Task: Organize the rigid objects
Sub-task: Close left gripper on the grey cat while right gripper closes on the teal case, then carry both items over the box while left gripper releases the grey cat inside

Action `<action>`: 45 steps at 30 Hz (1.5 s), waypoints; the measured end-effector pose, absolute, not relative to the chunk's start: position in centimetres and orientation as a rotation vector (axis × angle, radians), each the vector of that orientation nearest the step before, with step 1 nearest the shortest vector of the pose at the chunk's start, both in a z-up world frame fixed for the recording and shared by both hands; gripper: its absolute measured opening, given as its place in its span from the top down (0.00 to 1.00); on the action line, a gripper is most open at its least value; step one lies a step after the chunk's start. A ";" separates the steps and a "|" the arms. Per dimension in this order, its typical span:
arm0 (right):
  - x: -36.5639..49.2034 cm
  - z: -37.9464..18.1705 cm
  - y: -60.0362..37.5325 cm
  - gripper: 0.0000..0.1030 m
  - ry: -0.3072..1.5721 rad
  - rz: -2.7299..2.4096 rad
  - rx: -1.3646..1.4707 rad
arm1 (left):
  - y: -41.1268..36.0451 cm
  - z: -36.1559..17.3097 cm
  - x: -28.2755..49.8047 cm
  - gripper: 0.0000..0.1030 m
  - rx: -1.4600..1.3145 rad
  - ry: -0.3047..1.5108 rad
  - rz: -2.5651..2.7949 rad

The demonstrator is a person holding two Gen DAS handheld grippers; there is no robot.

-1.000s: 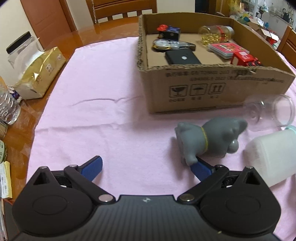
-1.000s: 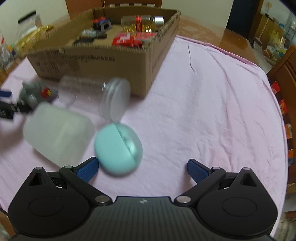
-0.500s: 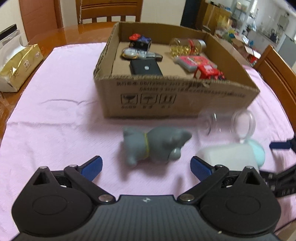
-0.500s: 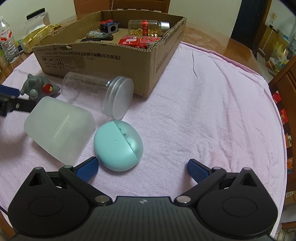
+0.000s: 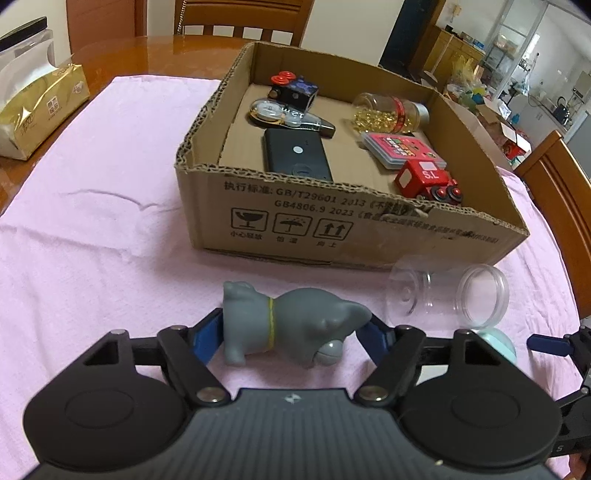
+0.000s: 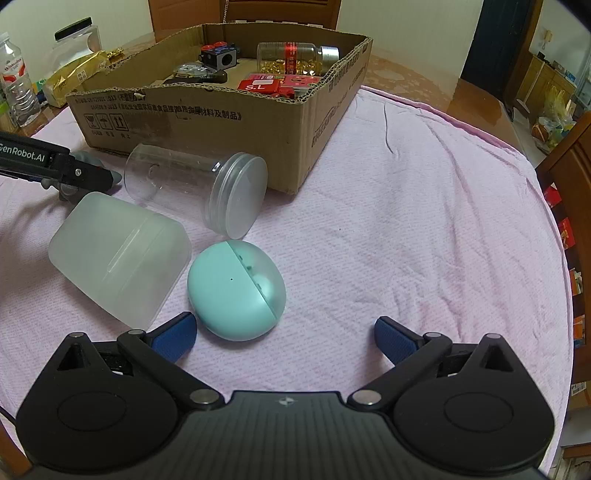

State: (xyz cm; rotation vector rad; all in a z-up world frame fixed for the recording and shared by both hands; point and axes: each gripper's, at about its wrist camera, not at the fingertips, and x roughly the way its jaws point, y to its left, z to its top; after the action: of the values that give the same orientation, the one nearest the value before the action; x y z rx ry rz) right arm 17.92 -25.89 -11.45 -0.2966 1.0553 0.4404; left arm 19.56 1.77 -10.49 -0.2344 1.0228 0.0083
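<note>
A grey toy cat (image 5: 291,325) lies on its side on the pink cloth, between the blue pads of my left gripper (image 5: 293,334); the pads touch both its ends. My right gripper (image 6: 284,338) is open and empty, with a teal egg-shaped case (image 6: 236,290) just ahead of its left pad. A clear jar (image 6: 195,188) and a frosted white container (image 6: 118,254) lie on their sides near it. A cardboard box (image 5: 362,225) behind holds several small items.
A gold packet (image 5: 37,114) and a water bottle (image 6: 16,85) stand on the wooden table to the left of the cloth. Wooden chairs stand at the far side (image 5: 240,14) and to the right (image 5: 561,184).
My left gripper has moved forward around the grey cat and its jaws have closed onto it. My right gripper has stayed open, nearly still.
</note>
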 end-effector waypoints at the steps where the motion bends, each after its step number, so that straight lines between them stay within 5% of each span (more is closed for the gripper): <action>1: 17.9 -11.4 -25.9 0.00 1.055 0.441 -0.298 | 1.8 -10.4 19.5 0.27 -0.218 1.025 0.010; 9: 18.7 -11.3 -25.0 0.02 1.051 0.584 -0.376 | 3.5 -10.0 19.3 0.27 -0.113 1.061 0.009; 20: 20.2 -10.1 -23.3 0.42 1.022 0.774 -0.488 | 3.5 -10.0 19.4 0.27 -0.093 1.062 0.008; 45: 18.2 -9.9 -22.4 0.44 1.047 0.726 -0.557 | 3.0 -9.3 19.3 0.29 -0.029 1.063 -0.042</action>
State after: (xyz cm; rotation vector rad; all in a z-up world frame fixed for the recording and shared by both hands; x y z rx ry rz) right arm 18.23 -22.43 -9.88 -0.5570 1.0473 0.7264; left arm 19.31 3.00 -9.31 -0.0290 1.0633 -0.0421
